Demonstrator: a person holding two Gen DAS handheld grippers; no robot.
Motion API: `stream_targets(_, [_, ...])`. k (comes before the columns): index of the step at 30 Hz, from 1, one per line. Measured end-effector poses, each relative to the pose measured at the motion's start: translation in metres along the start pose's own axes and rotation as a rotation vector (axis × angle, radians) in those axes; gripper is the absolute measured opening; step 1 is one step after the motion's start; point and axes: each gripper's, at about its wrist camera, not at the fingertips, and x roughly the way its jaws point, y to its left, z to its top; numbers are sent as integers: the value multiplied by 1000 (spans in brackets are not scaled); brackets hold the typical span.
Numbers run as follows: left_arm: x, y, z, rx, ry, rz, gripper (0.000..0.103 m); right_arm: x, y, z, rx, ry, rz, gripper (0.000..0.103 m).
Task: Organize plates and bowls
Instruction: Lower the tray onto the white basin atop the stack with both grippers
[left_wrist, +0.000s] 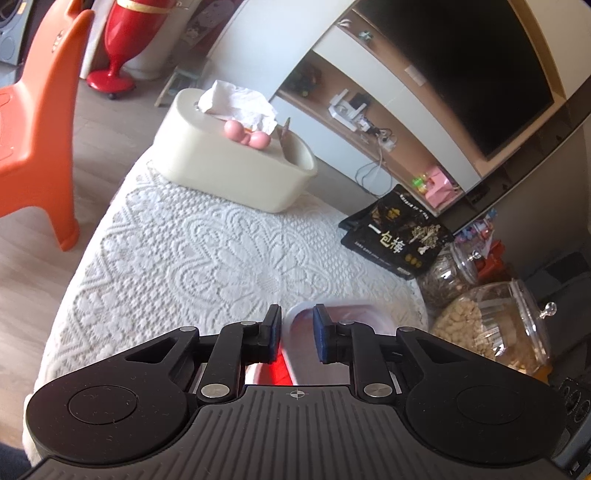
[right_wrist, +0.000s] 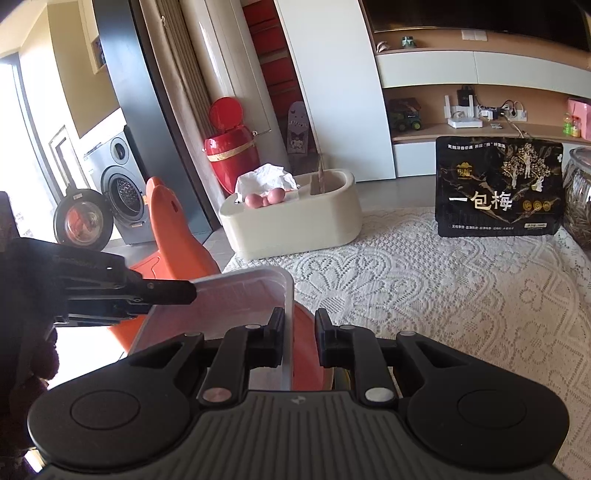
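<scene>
A clear plastic container hangs tilted over the near left corner of the lace-covered table. My right gripper is shut on its right wall, which runs between the jaws. My left gripper reaches in from the left and pinches the container's far left rim. In the left wrist view, the container has its rim between the blue pads of the left gripper. An orange-red dish shows beneath the container, also red in the left view. Whether it lies inside the container I cannot tell.
A cream tissue box stands at the table's far end. A black snack bag leans at the far right beside glass jars. An orange plastic chair stands off the table's left side.
</scene>
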Motion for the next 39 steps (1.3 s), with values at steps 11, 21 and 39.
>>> stream_targets(11, [12, -16, 21, 65, -53, -18, 20, 7, 6, 24, -29, -48, 21, 16])
stream_targets(21, [18, -7, 20, 66, -16, 44, 20, 1, 4, 21, -52, -50, -21, 17])
stream_targets(39, [-21, -3, -25, 22, 6, 5, 22, -28, 6, -19, -4, 9, 79, 27])
